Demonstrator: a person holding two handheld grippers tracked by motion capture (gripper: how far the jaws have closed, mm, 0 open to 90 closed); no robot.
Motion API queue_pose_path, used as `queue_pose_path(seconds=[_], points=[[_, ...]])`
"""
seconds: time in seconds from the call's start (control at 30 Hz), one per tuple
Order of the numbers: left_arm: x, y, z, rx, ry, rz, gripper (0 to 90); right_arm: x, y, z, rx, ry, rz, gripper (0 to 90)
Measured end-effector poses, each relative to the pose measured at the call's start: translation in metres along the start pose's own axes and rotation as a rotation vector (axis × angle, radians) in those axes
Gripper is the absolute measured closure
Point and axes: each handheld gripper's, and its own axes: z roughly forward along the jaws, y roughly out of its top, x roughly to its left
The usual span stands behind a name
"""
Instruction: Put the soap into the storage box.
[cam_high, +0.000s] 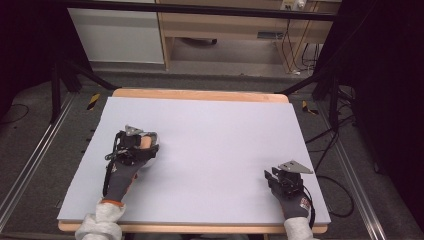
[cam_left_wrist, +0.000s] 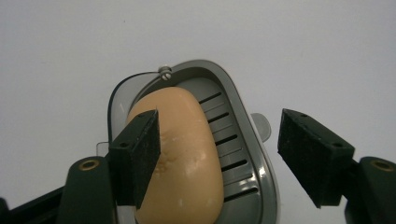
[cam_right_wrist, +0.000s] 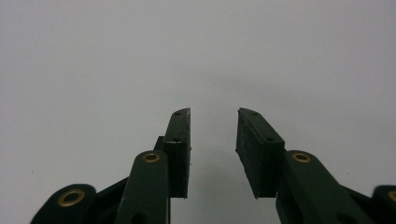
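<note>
A tan bar of soap (cam_left_wrist: 187, 154) lies in a grey slotted soap dish (cam_left_wrist: 243, 140) on the pale mat. My left gripper (cam_left_wrist: 217, 116) is open over them, at the left of the mat (cam_high: 148, 145) in the high view. Its jaws stand wide; the left pad (cam_left_wrist: 140, 154) is against the soap's side and the right pad (cam_left_wrist: 310, 154) is clear of the dish's rim. Near the front right of the mat, my right gripper (cam_high: 271, 176) stands open with a narrow gap and nothing between its pads (cam_right_wrist: 214, 114).
The pale mat (cam_high: 210, 125) covers a wooden table (cam_high: 200, 94). Metal rails (cam_high: 30, 160) and cables (cam_high: 325, 145) run along the floor on both sides. A wooden cabinet (cam_high: 225, 30) stands behind the table.
</note>
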Motion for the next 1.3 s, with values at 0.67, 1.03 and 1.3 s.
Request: queue_pose_path(seconds=[0.67,1.03,1.3], points=[[-0.003,-0.03,-0.034,-0.14,-0.085,0.071,28.9,-0.003,0.0,-0.001,-0.045,-0.026,0.036,45.2],[0.0,-0.052,-0.05,-0.145,-0.085,0.094,28.4,-0.001,-0.002,0.0,-0.023,-0.066,0.024,36.2],[0.014,-0.076,-0.052,-0.098,-0.034,0.106,26.4,-0.002,-0.004,0.0,-0.007,-0.085,0.018,32.2]])
